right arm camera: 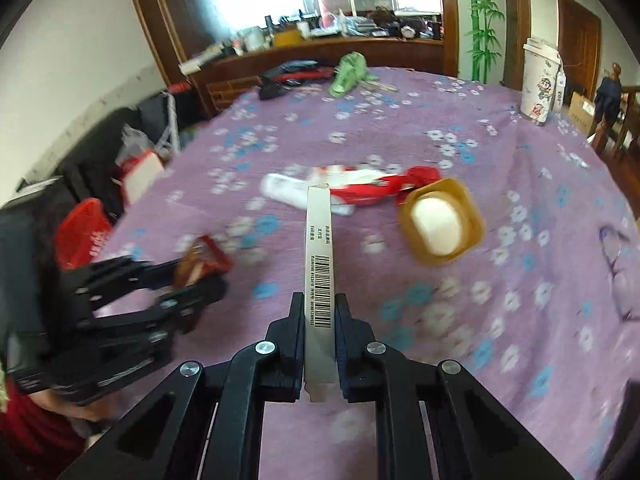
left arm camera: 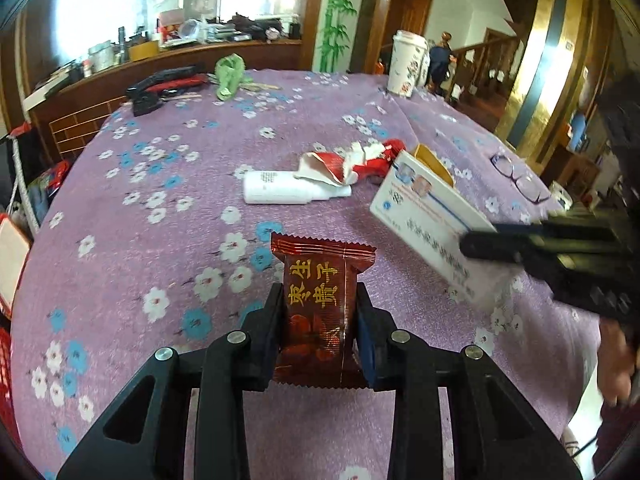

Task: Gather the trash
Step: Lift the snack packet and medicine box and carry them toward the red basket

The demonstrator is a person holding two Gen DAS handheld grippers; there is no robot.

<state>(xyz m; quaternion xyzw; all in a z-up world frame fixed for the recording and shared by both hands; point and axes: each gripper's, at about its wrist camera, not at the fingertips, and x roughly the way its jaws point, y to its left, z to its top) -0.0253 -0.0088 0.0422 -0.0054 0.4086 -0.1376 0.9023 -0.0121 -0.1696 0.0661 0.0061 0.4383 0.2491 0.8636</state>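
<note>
Trash fills both claws: left claw (left arm camera: 316, 320) pinches a brown snack wrapper (left arm camera: 318, 280), right claw (right arm camera: 319, 332) clamps a flattened white carton (right arm camera: 320, 256), both above the tabletop (left arm camera: 160, 240). Keep both grips firm while carrying; bottle (left arm camera: 280, 188) and red wrapper (left arm camera: 348, 164) lie uncollected.

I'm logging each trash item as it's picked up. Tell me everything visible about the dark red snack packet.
The dark red snack packet is a glossy, foil-like pillow pouch with zigzag-crimped ends, gold Chinese characters and a picture of reddish fruit. It looks sealed and slightly puffed. It stands lengthwise between the fingers of the left gripper, which is shut on its sides, holding it above the purple floral tablecloth. Nothing else touches it.
</note>
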